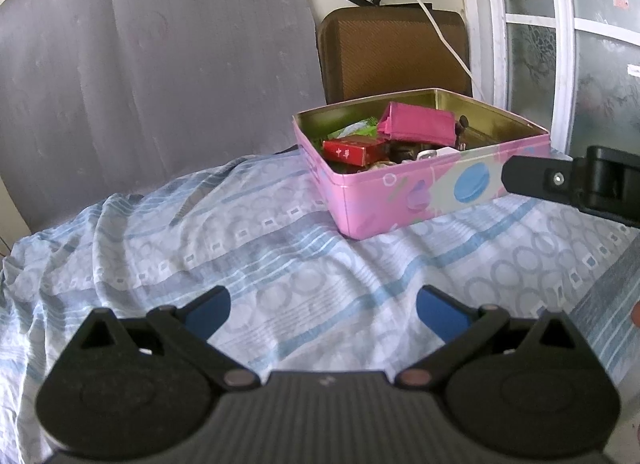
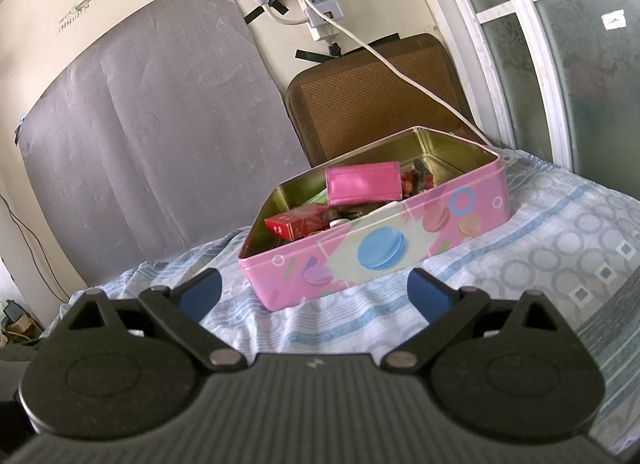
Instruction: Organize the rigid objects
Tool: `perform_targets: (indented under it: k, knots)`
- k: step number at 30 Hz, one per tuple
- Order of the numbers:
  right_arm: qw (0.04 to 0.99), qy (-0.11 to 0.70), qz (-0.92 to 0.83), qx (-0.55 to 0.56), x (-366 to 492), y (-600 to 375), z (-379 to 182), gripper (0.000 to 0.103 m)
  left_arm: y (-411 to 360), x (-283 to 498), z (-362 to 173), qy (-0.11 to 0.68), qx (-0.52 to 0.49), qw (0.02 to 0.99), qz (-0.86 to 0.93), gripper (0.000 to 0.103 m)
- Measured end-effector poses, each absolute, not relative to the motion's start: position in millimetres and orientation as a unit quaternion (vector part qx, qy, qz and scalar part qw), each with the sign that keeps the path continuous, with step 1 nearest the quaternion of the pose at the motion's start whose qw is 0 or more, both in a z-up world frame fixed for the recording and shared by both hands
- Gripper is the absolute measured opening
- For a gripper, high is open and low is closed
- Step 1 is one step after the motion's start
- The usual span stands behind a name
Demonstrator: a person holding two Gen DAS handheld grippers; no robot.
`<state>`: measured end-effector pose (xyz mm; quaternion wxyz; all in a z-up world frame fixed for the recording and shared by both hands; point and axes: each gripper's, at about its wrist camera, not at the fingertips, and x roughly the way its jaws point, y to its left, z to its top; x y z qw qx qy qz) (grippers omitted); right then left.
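Just ahead of the right gripper (image 2: 314,294), spread wide, sits the pink tin (image 2: 384,248).

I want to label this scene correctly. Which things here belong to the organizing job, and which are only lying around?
Belong to the job:
- pink tin
- red box inside it
- pink pouch inside it
- left gripper and right gripper, both open and empty

Just lying about:
- patterned bedsheet
- brown woven case
- white cable
- grey mat on the wall
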<state>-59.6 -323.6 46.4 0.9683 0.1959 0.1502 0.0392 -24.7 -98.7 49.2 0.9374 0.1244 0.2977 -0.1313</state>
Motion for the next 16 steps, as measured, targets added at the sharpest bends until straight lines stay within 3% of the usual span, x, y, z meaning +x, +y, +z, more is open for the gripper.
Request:
perform_targets:
  k: [16]
  knots:
    - [0.968, 0.153, 0.039, 0.196, -59.4, -322.1, 40.5, 0.101, -100.2, -25.0, 45.9, 0.304, 0.122, 0.934, -0.146, 0.103]
